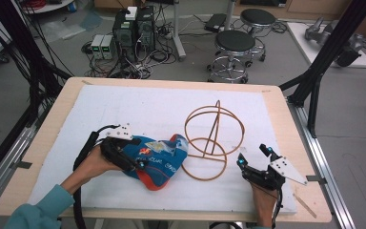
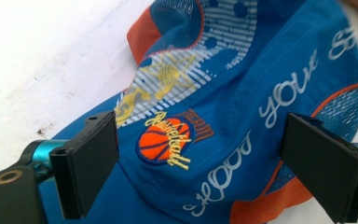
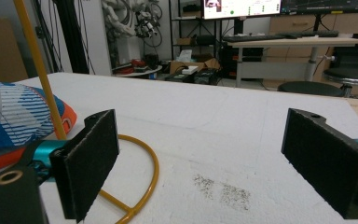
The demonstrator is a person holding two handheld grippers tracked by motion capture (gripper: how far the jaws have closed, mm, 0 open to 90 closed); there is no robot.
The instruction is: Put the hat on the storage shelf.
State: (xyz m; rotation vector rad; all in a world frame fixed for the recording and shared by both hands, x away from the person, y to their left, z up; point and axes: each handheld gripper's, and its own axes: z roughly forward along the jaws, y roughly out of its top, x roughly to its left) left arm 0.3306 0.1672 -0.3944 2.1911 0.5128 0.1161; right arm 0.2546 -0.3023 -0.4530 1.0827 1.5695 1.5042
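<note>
From above, one blue-and-orange cap [image 1: 155, 160] lies on the white tabletop [image 1: 138, 109], one wire stand [image 1: 212, 140] touching it at three o'clock. Left gripper [image 1: 136, 164] rests over the cap, fingers spread; right gripper [image 1: 253, 156] sits apart, fingers open on nothing. Left gripper view adds the basketball emblem [image 2: 165, 142] between its fingers [image 2: 91, 163]. Right gripper view shows the cap at nine o'clock.

High view overhead facing forward, left gripper view pressed close on cap [image 2: 223, 116], right gripper view low, sharing cap.
</note>
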